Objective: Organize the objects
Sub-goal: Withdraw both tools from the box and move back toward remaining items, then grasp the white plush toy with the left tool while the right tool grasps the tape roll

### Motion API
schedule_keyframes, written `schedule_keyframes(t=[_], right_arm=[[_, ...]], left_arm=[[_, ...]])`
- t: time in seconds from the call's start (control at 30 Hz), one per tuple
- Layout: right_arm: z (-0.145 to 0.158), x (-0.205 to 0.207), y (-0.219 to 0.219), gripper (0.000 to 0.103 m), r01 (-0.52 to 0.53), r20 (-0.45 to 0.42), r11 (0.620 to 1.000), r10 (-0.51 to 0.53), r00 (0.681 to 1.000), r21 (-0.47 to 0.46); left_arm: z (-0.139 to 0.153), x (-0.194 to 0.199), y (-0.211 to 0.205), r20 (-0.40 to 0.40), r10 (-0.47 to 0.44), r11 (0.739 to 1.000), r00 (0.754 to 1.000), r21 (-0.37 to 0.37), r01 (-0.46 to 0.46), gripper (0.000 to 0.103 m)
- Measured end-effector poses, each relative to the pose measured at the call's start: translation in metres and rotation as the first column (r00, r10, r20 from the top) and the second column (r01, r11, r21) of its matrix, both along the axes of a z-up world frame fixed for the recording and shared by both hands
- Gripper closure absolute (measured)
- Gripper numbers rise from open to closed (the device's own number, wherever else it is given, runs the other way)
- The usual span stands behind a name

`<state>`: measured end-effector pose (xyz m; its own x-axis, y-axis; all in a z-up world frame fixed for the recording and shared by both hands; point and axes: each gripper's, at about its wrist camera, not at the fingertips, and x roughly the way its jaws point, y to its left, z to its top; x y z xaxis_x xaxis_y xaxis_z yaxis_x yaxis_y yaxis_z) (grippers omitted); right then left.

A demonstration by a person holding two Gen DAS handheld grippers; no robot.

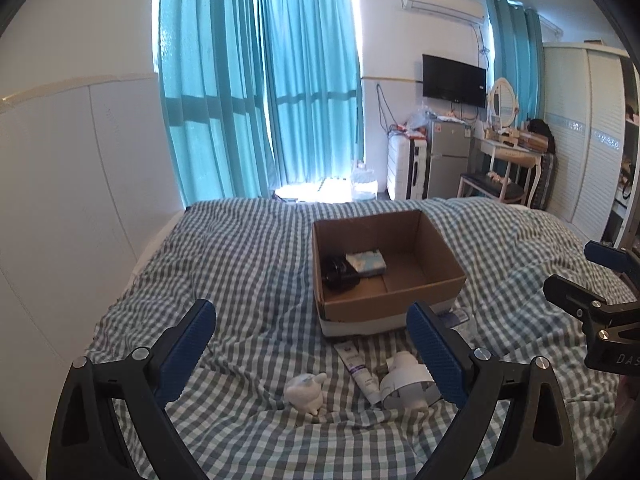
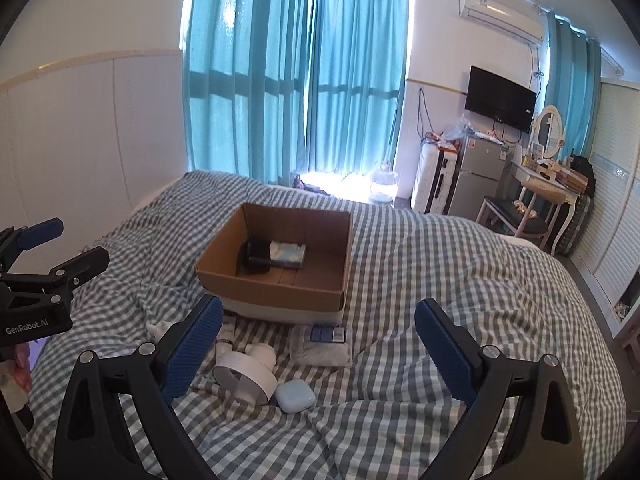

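I see the box [image 1: 384, 276] at mid-frame in the left view, open-topped on the checked quilt [image 1: 240, 264], with a dark thing [image 1: 338, 272] and a pale blue pack [image 1: 366, 263] lying against its left wall; the right half of its floor is bare. Just below its near edge lie a tube [image 1: 360, 372], a white fan [image 1: 404, 384] and a small white figure [image 1: 306, 390], all between my left gripper [image 1: 312, 344], whose jaws stand wide apart and grip nothing.

The right gripper [image 2: 320, 340] is likewise spread and unladen. Its view shows the box [image 2: 280, 256] at centre left, and things the left view misses or hides: a pale blue case [image 2: 295, 396] touching the fan [image 2: 248, 376], and a wrapped packet [image 2: 322, 344] just under the box's near right corner (the left camera catches only a sliver there). The tube [image 2: 226, 340] is half hidden behind the left finger.

Open quilt runs wide to the right of the box in the right view, and to its left in the left view. Each view catches the other gripper at its outer edge.
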<state>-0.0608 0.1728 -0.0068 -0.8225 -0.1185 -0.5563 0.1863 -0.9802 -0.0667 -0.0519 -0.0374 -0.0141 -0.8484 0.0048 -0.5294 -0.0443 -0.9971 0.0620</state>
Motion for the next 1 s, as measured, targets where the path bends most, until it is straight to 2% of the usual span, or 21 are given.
schedule_keyframes(t=[0.23,0.4,0.57,0.67,0.87,1.0], right_arm=[[-0.046,-0.022,-0.003,0.006,0.002,0.104,1.000,-0.002,0.995,-0.001],[-0.084,-0.040,-0.005,0.006,-0.007,0.195,1.000,0.004,0.981,0.014],[-0.121,-0.057,-0.009,0.006,-0.034,0.298,0.999,0.020,0.954,0.040],[-0.132,-0.062,-0.015,0.006,-0.069,0.324,0.998,0.060,0.944,0.016],[-0.145,-0.066,-0.042,0.006,-0.164,0.352,0.986,0.145,0.924,0.025],[-0.159,-0.073,-0.056,0.017,-0.205,0.389,0.978,0.175,0.904,0.036]], left_arm=[[-0.044,-0.020,-0.006,0.104,0.014,1.000,0.994,0.000,-0.014,0.004],[-0.082,-0.036,-0.011,0.195,0.032,0.999,0.980,-0.013,-0.030,0.004],[-0.122,-0.051,-0.018,0.299,0.050,0.999,0.953,-0.018,-0.047,0.004],[-0.139,-0.059,-0.021,0.353,0.047,0.999,0.934,0.001,-0.051,0.004],[-0.160,-0.072,-0.023,0.424,0.037,0.998,0.905,0.021,-0.051,0.004],[-0.170,-0.083,-0.026,0.463,0.028,0.997,0.886,0.045,-0.055,0.004]])
